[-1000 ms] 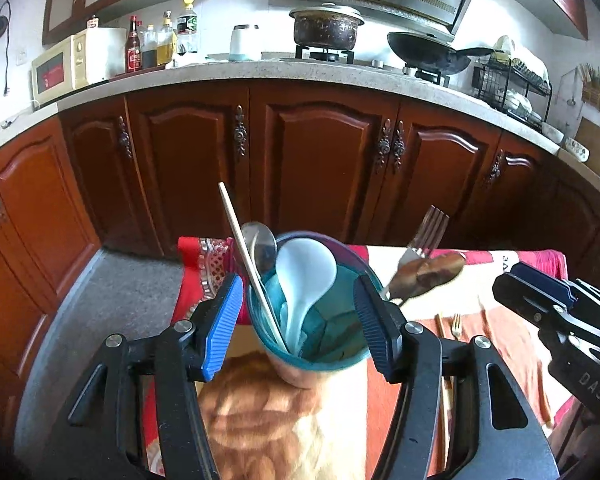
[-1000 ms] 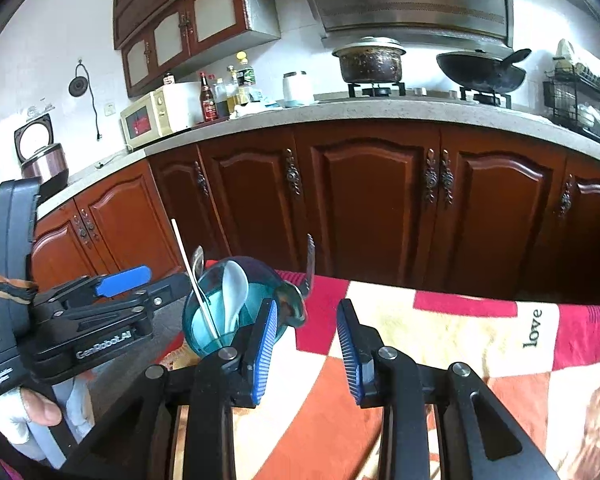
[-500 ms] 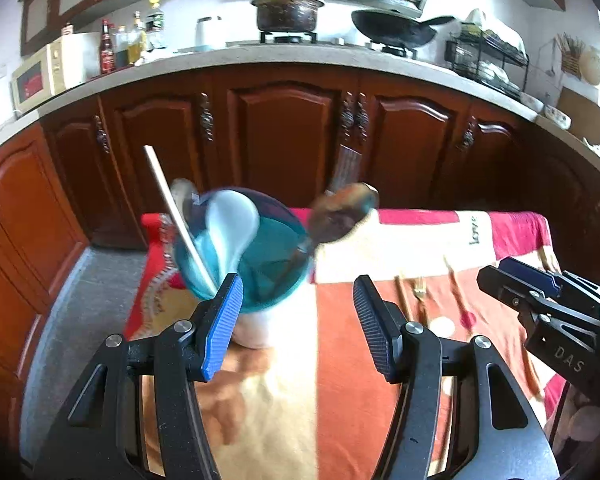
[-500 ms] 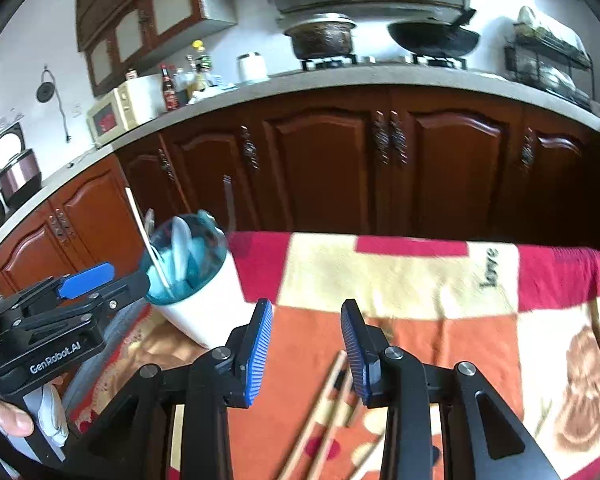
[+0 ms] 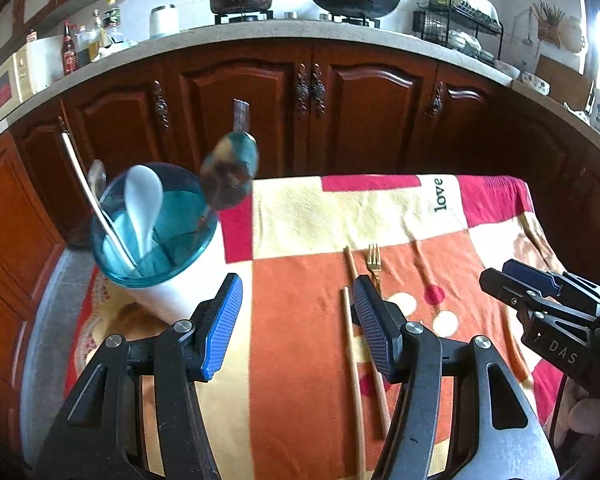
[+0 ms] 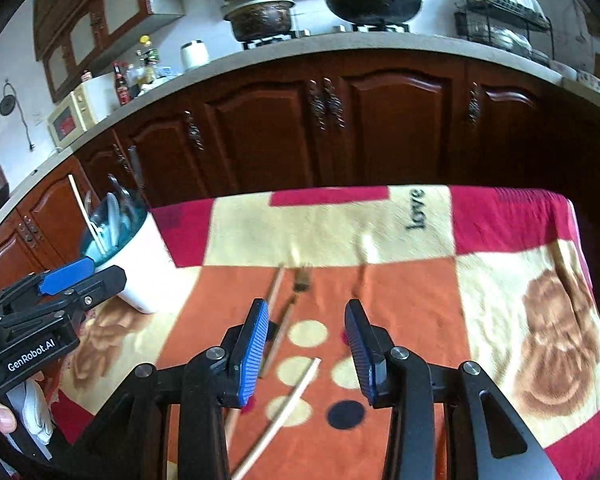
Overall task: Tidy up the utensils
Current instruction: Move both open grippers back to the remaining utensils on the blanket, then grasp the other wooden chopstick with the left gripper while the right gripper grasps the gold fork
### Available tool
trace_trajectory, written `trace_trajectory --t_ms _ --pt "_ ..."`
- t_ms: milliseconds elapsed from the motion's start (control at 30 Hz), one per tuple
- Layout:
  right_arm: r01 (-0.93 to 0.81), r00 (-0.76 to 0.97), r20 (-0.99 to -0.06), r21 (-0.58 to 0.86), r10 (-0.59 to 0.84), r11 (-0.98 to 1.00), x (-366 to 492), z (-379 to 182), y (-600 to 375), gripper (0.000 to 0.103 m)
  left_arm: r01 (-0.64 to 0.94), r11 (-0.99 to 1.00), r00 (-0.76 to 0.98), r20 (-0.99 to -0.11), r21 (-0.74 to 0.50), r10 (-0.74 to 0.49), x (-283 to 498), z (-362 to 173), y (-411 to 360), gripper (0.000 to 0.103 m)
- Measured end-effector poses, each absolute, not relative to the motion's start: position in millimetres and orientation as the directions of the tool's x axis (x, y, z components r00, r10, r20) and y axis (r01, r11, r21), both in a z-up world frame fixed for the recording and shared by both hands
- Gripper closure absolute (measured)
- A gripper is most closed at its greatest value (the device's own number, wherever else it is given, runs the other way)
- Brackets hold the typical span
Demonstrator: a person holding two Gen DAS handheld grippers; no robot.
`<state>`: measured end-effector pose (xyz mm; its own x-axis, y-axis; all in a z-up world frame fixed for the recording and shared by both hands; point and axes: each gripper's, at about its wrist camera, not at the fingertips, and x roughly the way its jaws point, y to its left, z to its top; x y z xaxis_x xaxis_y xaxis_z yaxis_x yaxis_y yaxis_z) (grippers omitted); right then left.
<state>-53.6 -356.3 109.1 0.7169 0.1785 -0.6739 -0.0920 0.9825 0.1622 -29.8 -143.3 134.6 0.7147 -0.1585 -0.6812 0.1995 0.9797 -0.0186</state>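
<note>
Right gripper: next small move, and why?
Probably lower the right gripper onto the pale chopstick lying between its fingers on the blanket. Its jaws have just been opening and hold nothing, and loose utensils remain outside the cup.

"Is anything hard to read past my tongs?"

"My right finger [image 5: 374, 334] covers the fork [image 5: 374, 258] handle at frame centre, and the chopsticks [image 5: 354, 364] run off the bottom edge."

"What about the cup [image 5: 156, 240]?"

"The spoon [image 5: 230, 174] above it is smeared. In the right view the fork [image 6: 302, 280] is blurred, and the cup [image 6: 140, 256] contents at left are too small to sort."
</note>
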Motion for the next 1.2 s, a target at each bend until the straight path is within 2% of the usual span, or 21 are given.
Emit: trace_trajectory --t_ms 267,700,800,867,933,1200 --pt "-0.057 0.675 -0.715 0.2 0.185 0.978 -47 81 -382 0.064 0.244 0.968 0.655 -0.725 -0.063 -0.213 -20 111 -153 0.045" --pt "-0.135 0.554 -0.735 0.385 0.392 0.913 17 43 -379 0.068 0.292 0.942 0.49 -0.82 -0.164 -0.295 19 54 -165 0.046" --pt "-0.136 0.528 -0.738 0.414 0.419 0.9 34 33 -379 0.069 0.293 0.938 0.462 -0.831 -0.186 -0.309 33 43 -168 0.052" --pt "-0.14 0.516 -0.746 0.411 0.421 0.901 45 28 -376 0.07 0.3 0.936 0.439 -0.844 -0.185 -0.308 43 35 -173 0.061" --pt "-0.156 0.507 -0.751 0.402 0.423 0.902 55 24 -372 0.071 0.304 0.936 0.429 -0.852 -0.178 -0.302 51 30 -176 0.064" --pt "-0.224 0.482 -0.754 0.386 0.446 0.895 95 11 -353 0.073 0.321 0.934 0.424 -0.858 -0.157 -0.29 72 21 -185 0.064"
